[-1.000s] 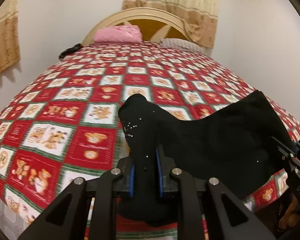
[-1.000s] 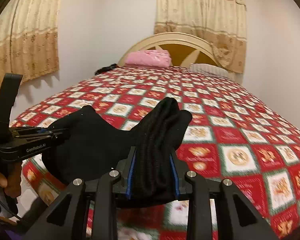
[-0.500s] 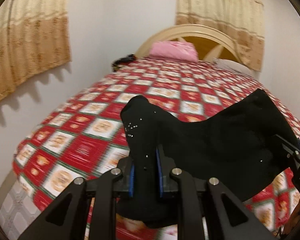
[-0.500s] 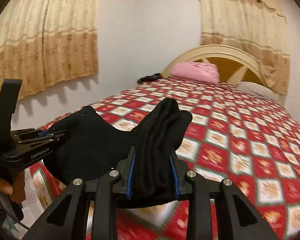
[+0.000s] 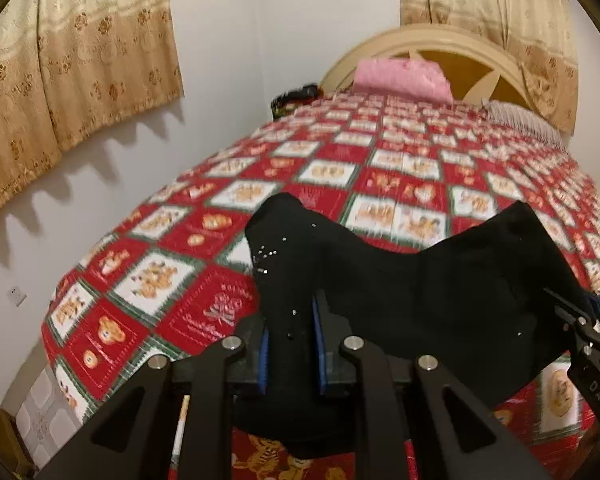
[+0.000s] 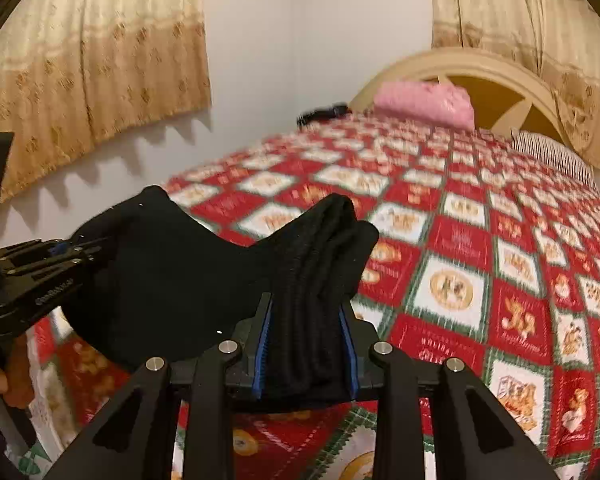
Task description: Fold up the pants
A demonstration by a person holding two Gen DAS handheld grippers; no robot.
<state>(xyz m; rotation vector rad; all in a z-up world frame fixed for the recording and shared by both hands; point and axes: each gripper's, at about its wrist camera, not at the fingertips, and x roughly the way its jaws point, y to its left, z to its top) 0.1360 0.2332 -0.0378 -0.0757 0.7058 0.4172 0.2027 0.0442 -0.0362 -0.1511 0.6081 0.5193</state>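
"DAS" on right tongs (image 5: 598,364) (partial)

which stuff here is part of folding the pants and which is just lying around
In the job: black pants, left tongs, right tongs, both clamped on the pants.

Lying about: pink pillow, striped pillow, dark bundle by the headboard.

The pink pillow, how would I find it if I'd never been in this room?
Look at the big bed with the red teddy-bear blanket. Go to its far end, by the curved cream headboard. The pink pillow lies there, plain pink, unlike the striped pillow beside it.
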